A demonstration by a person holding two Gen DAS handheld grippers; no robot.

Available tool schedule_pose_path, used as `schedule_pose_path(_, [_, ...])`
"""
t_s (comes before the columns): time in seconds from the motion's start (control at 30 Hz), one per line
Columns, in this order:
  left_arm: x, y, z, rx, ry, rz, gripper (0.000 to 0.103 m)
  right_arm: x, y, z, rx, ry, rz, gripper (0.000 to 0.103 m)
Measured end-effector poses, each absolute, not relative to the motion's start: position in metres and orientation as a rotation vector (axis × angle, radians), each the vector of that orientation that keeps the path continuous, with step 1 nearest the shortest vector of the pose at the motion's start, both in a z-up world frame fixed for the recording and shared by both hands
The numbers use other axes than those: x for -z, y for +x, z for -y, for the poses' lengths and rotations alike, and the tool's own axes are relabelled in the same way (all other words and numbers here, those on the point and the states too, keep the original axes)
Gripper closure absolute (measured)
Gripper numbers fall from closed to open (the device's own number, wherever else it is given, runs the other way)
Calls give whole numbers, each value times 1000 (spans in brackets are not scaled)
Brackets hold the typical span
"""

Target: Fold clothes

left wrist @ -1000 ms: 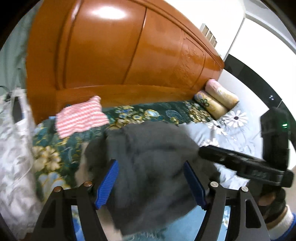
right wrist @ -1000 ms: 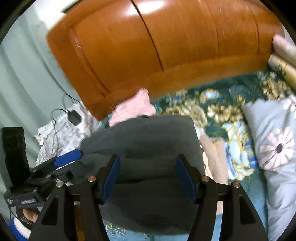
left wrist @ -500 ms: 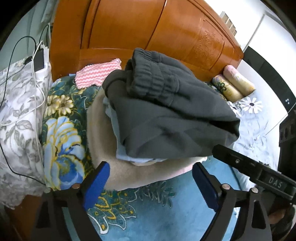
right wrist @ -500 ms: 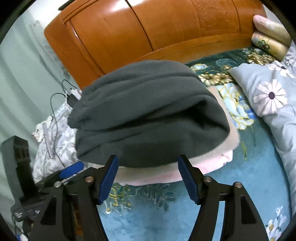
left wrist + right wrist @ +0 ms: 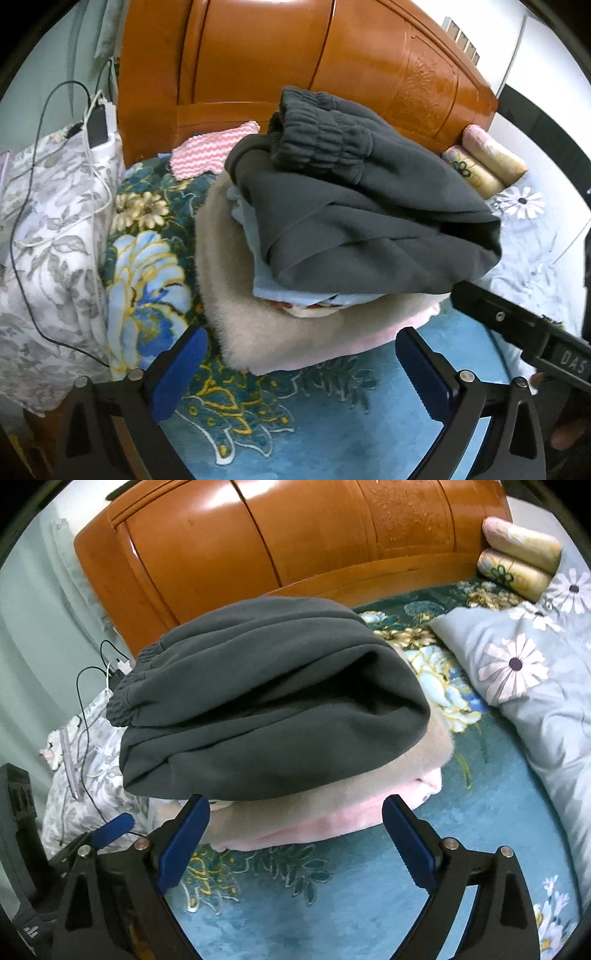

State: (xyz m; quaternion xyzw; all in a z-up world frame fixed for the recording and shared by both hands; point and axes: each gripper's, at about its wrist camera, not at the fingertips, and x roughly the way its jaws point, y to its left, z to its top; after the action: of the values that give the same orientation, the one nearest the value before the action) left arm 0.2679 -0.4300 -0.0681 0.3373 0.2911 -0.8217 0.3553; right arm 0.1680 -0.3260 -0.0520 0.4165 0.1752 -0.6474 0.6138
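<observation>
Folded dark grey sweatpants [image 5: 362,221] [image 5: 273,709] lie on top of a pile: a light blue garment [image 5: 258,266], a beige fluffy one [image 5: 236,295] [image 5: 428,753] and a pink one [image 5: 295,827] at the bottom. The pile rests on the floral bedspread [image 5: 147,280]. My left gripper [image 5: 299,341] sits just in front of the pile, jaws opening wide, with only the pile's near edge between the blue pads and no contact. My right gripper [image 5: 295,805] is also at the pile's near edge, jaws opening, and holds nothing. It also shows in the left wrist view as a black bar [image 5: 517,325].
An orange wooden headboard [image 5: 295,62] stands behind the pile. A pink striped cloth [image 5: 210,151] lies by it. A grey floral pillow with cables [image 5: 48,221] is at the left, a daisy-print quilt [image 5: 524,672] and two rolled bolsters [image 5: 517,557] at the right.
The grey sweatpants, held between both grippers a second ago, now lie on the pile. Both grippers have let go, drawn back toward me and spread their jaws wider.
</observation>
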Motion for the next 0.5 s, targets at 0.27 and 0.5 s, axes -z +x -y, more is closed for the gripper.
schedule_pose_path(0.27, [78,274,432,2080,874,-833,0,52,178,324,1539,835,-478,8])
schedule_pose_path(0.5, [80,279,434,2037,845,-837,0,58,178,325,1567,851,-498,8])
